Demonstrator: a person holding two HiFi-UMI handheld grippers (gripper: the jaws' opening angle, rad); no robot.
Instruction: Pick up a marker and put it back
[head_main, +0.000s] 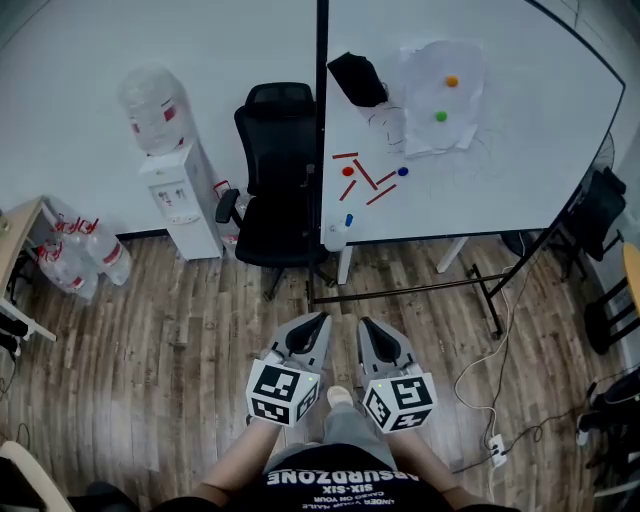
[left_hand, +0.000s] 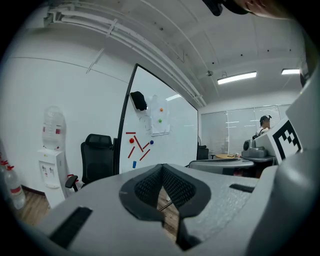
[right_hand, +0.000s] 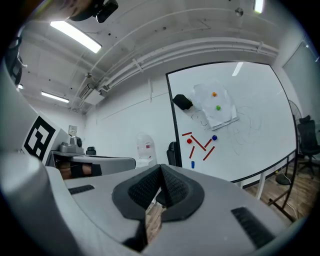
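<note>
Left tool (head_main: 321, 319), right tool (head_main: 363, 323): jaws together, empty | blue marker (head_main: 348, 219) on whiteboard (head_main: 530, 130)

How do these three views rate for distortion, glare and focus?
Head view: evenly lit, sharp, the whiteboard edge bowed by the wide lens. Left gripper view: heavy fisheye with black corners; the left gripper looms close and soft. Right gripper view: same fisheye, the ceiling light blown out, the red markers distinct.

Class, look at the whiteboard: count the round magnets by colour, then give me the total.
Red magnet: 1
Blue magnet: 1
Orange magnet: 1
Green magnet: 1
Total: 4
</note>
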